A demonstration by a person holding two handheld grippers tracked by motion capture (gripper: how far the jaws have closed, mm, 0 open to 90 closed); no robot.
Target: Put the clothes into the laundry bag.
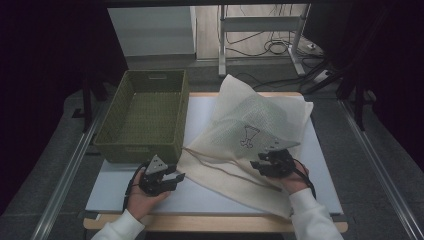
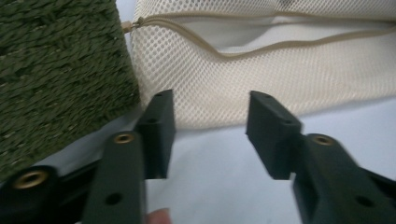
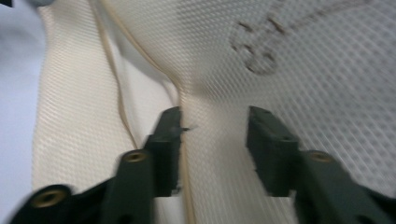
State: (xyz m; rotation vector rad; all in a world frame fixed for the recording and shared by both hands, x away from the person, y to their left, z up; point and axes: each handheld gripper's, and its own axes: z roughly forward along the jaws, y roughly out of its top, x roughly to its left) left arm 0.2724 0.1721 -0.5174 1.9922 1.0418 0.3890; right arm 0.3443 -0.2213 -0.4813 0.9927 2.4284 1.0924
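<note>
A cream mesh laundry bag (image 1: 250,135) lies spread over the middle and right of the white table, with an open zipper (image 2: 233,46) along its near edge and a small brown print (image 1: 248,136) on top. My right gripper (image 1: 267,162) stands open over the bag's lower right part, the mesh (image 3: 280,70) and the zipper seam (image 3: 184,121) just ahead of its jaws. My left gripper (image 1: 172,177) stands open above bare table, just left of the bag's near corner and in front of the basket. Nothing sits between either pair of jaws.
A green woven basket (image 1: 142,115) stands empty at the table's left, its wall (image 2: 60,74) close beside my left gripper. Metal rails run along both sides of the white table (image 1: 210,197). A desk frame and cables lie on the floor beyond.
</note>
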